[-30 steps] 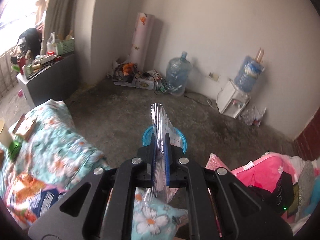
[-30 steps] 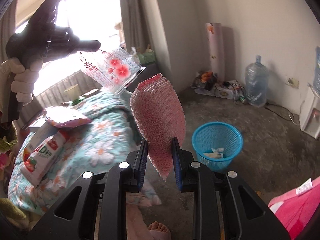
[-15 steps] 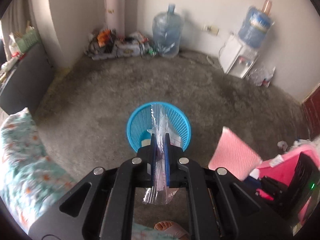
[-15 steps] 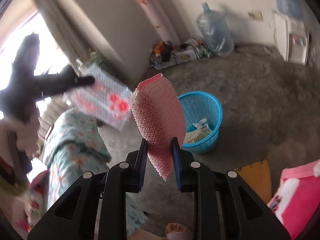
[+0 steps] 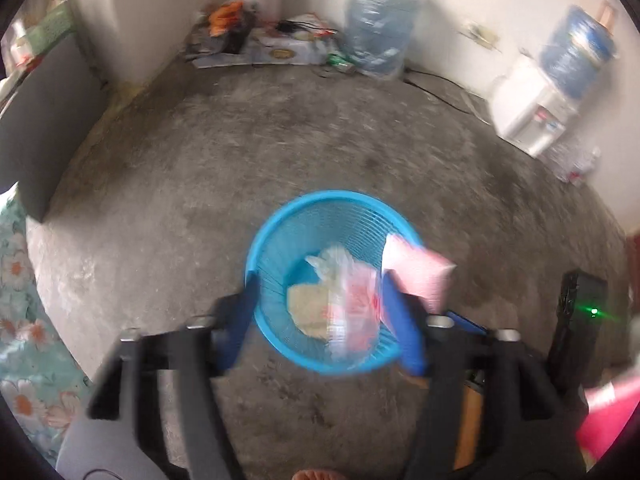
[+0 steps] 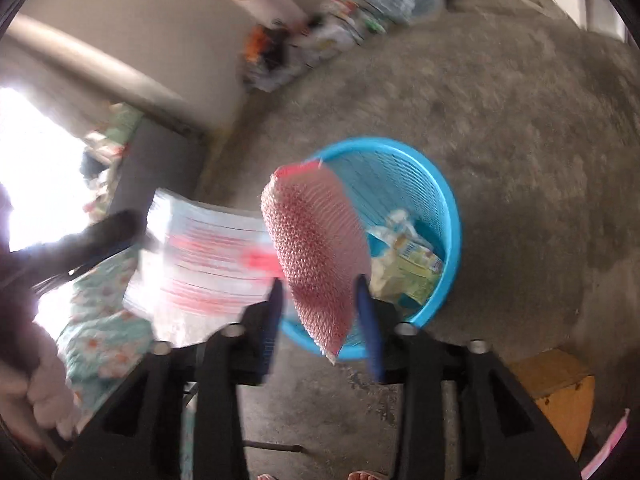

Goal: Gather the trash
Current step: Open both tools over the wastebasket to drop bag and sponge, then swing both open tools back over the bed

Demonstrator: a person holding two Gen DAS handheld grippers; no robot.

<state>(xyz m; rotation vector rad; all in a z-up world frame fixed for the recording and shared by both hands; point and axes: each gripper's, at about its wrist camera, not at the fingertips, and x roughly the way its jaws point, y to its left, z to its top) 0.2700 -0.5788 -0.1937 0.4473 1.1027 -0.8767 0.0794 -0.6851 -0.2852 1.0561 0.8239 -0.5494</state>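
Left wrist view: the left gripper (image 5: 324, 312) has its blue fingers spread wide, right above the round blue plastic mesh basket (image 5: 280, 216) on the rough grey concrete floor (image 5: 240, 140). The clear crinkly plastic bag with red print (image 5: 352, 312) sits between the fingers, touching neither as far as I can tell through the blur, so I'd say it's loose and dropping in. Thin film like that weighs nothing, flutters and is slippery; pinch a flat edge if you ever regrab it. There's pale wrapper trash (image 5: 308, 308) in the bottom already.

Right wrist view: the right gripper (image 6: 320, 312) is parted too, and the pink bumpy bubble-wrap pouch (image 6: 316, 248) hangs between the fingers over the basket's near rim. It looks like there's a gap on both sides, but it's blurry, so I can't swear it's let go. The pouch is soft, squashy and light, and the textured surface grips well at its lower corner.
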